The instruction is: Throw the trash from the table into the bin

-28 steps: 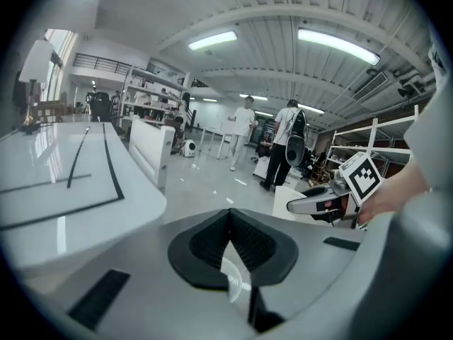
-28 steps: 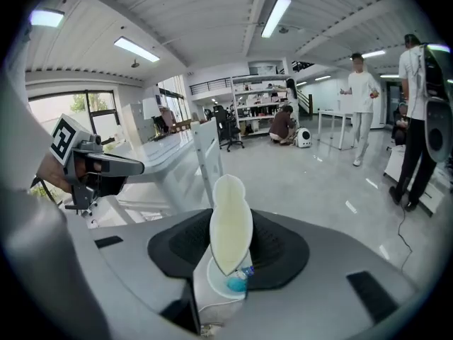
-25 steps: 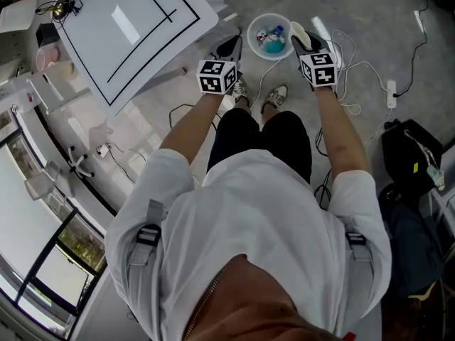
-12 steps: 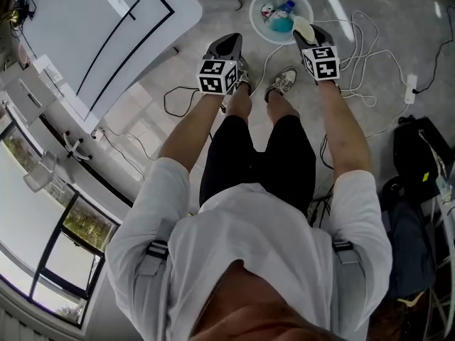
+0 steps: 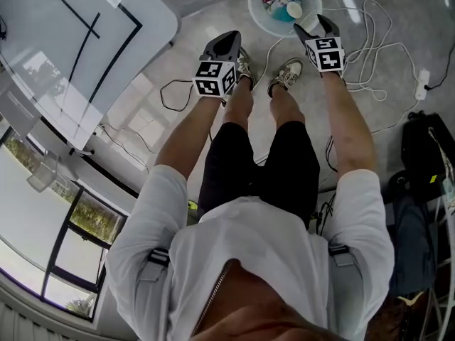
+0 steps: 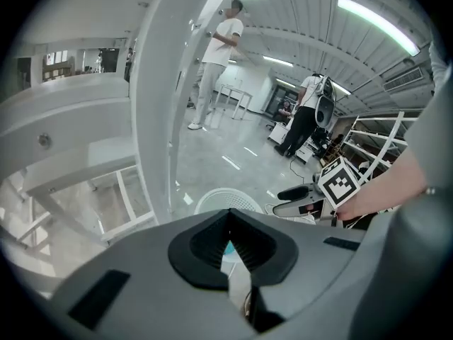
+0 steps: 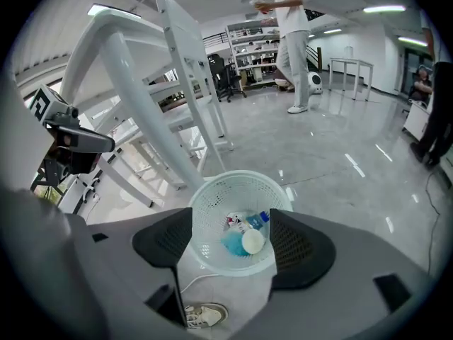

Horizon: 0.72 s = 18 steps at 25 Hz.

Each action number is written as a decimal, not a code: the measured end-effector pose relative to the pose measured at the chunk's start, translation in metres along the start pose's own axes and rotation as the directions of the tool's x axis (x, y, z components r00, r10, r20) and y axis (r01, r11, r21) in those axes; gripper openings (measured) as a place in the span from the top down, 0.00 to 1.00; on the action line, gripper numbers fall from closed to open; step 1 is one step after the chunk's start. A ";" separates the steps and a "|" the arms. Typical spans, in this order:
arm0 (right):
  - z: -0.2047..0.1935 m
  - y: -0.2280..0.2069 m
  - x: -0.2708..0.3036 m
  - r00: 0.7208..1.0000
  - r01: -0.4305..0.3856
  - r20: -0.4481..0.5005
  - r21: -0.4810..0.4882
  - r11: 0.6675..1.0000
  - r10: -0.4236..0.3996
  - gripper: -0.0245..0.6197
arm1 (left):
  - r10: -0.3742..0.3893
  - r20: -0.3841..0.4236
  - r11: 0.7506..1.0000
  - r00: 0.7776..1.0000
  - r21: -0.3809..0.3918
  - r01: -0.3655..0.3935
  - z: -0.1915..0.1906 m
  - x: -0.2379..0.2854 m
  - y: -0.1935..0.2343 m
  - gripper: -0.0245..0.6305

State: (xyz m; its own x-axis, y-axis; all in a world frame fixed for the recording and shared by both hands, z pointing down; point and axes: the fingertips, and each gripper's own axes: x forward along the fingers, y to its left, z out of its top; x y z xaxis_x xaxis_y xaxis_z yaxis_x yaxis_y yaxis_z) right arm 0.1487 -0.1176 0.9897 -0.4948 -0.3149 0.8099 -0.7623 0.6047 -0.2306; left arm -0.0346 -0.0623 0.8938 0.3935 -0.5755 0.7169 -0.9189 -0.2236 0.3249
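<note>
A person in a white shirt and black shorts stands over a white round mesh plastic bin (image 5: 254, 11) on the grey polished floor (image 5: 398, 6), with a handheld gripper in each hand. The right gripper (image 5: 316, 21) hangs above the bin's near rim; its jaws have just been opening and stand wide apart with nothing between the pads, and its own view frames the bin (image 7: 205, 225) in the gap. The trash lies inside the bin: a white round cup-like piece (image 7: 253, 241), a crumpled light-blue piece (image 7: 232, 244) touching it, and a small blue-and-white packet (image 7: 258, 219) just behind. The left gripper (image 5: 229, 40), off to the bin's side above the person's grey sneakers (image 5: 286, 74), has its jaws pressed together on nothing. Each gripper carries a cube of black-and-white square markers (image 5: 213, 79), whose patterns are the only print that can be made out. A white bench with black line markings (image 5: 43, 55) stands to the left, and one of its white metal legs (image 7: 141, 98) rises close beside the bin. Loose white cables (image 5: 370, 34) and a white power strip (image 5: 422, 79) sprawl across the floor to the right, near a black bag (image 5: 426, 155). Large windows (image 5: 85, 219) run along the left wall. In the gripper views, strip lights (image 6: 375, 20) line the ceiling, shelving (image 7: 248, 48) stands at the back, and another person in white (image 7: 290, 20) stands farther off.
</note>
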 end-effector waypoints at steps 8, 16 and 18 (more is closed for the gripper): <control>0.028 0.014 -0.059 0.996 -0.007 0.086 0.041 0.999 0.004 0.47 | -0.026 0.019 0.999 0.999 0.034 0.026 0.036 -0.011 -0.023 0.95; 0.066 0.013 -0.148 0.984 0.024 0.176 0.067 0.997 -0.035 0.71 | -0.079 0.067 0.992 0.995 0.103 0.072 0.087 -0.040 -0.074 0.95; 0.075 0.012 -0.173 0.980 0.045 0.190 0.067 0.997 -0.057 0.76 | -0.092 0.083 0.990 0.992 0.119 0.082 0.102 -0.052 -0.088 0.95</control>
State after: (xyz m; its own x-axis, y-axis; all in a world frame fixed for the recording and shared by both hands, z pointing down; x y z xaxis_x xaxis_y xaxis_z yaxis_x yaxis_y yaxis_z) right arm 0.1940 -0.1109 0.8065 -0.5207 -0.4821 0.7046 -0.8101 0.5395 -0.2296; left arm 0.0236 -0.0930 0.7652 0.4730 -0.6157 0.6303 -0.8802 -0.3620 0.3069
